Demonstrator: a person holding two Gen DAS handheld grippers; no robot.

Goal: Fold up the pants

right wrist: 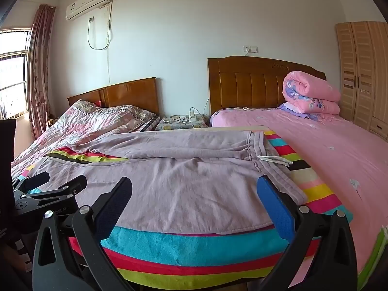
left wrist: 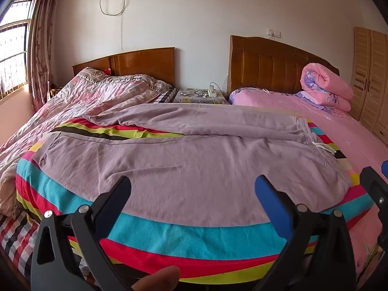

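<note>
Mauve pants [left wrist: 189, 160] lie spread flat on a striped towel [left wrist: 184, 237], waistband and white drawstring [left wrist: 325, 146] to the right, legs to the left. They also show in the right wrist view [right wrist: 184, 184]. My left gripper [left wrist: 192, 185] is open and empty, held just above the pants' near edge. My right gripper [right wrist: 194, 186] is open and empty over the near edge close to the waistband [right wrist: 274, 169]. The left gripper shows at the left edge of the right wrist view [right wrist: 55, 181]; the right gripper shows at the right edge of the left wrist view [left wrist: 377, 169].
The striped towel [right wrist: 194, 247] covers a board lying between two beds. A rumpled floral quilt [left wrist: 80, 99] is on the left bed. A pink bed [right wrist: 327, 150] with a rolled pink quilt [right wrist: 312, 94] is on the right. A nightstand [left wrist: 201, 95] stands behind, a wardrobe [right wrist: 363, 72] far right.
</note>
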